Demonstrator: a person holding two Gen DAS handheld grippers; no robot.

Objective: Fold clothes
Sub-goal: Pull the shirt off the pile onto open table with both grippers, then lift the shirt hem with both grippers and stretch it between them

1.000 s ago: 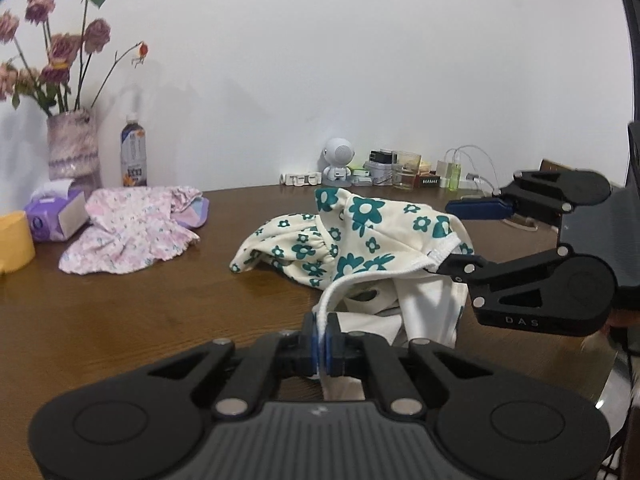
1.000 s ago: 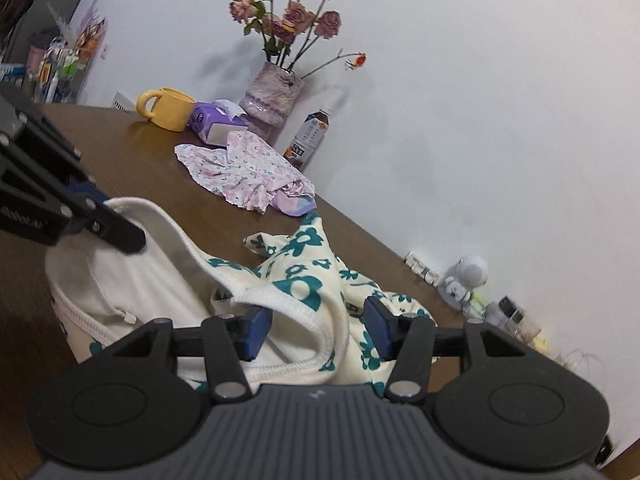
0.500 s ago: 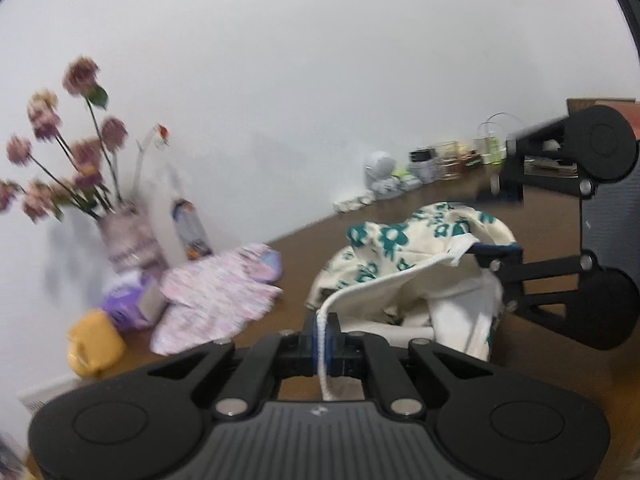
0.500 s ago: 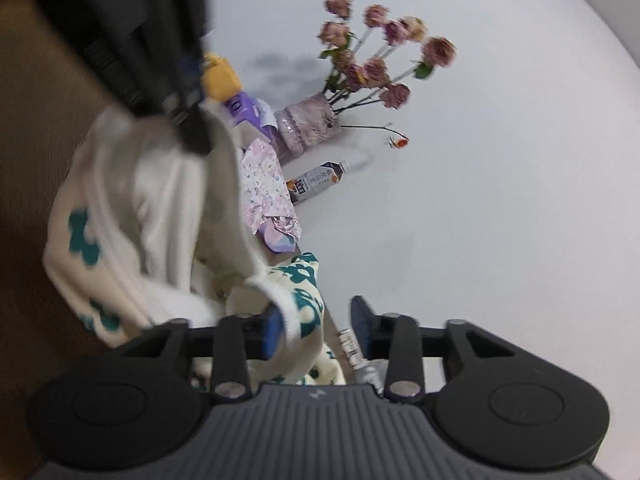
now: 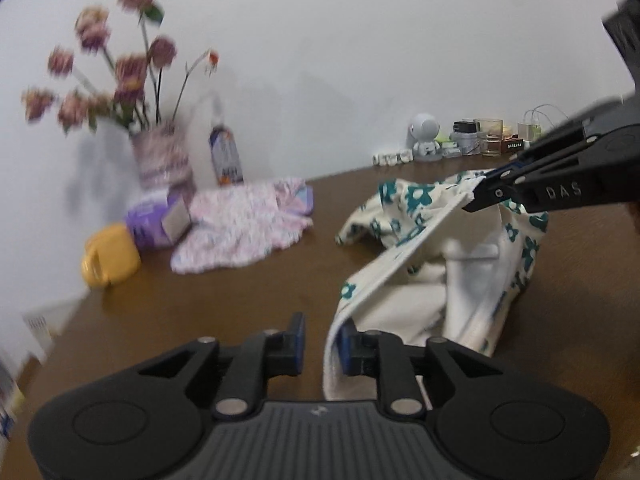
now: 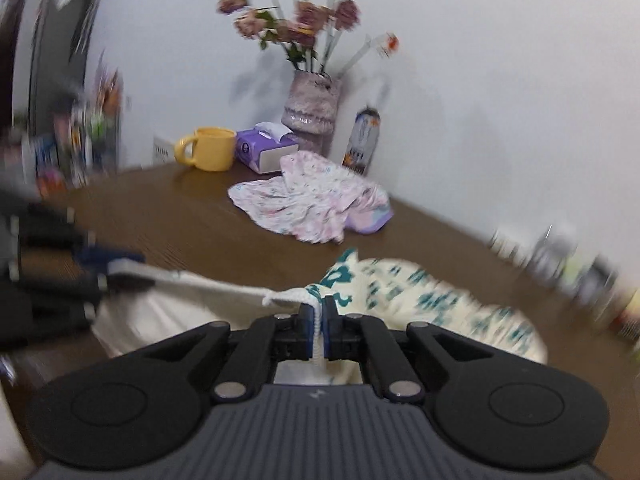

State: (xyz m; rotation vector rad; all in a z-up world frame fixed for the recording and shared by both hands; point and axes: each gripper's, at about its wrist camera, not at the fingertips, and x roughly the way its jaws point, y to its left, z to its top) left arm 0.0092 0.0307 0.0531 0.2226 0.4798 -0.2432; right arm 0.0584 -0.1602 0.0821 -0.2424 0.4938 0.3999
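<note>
**Flowered garment stretched over wooden counter**

The right gripper (image 6: 317, 330) pinches the ribbed white hem of a cream, teal-flowered garment (image 5: 460, 264). The left gripper (image 5: 322, 344) is opening, hem beside one pad. The crumpled cloth sags onto the brown counter (image 5: 248, 292).

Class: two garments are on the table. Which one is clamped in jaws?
The cream garment with teal flowers, pinched by the right gripper. The pink floral garment lies untouched near the vase.

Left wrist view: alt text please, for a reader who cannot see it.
The left gripper is opening, and the white hem of a cream garment with teal flowers lies against one pad. The right gripper pinches its far edge above a brown table.
</note>
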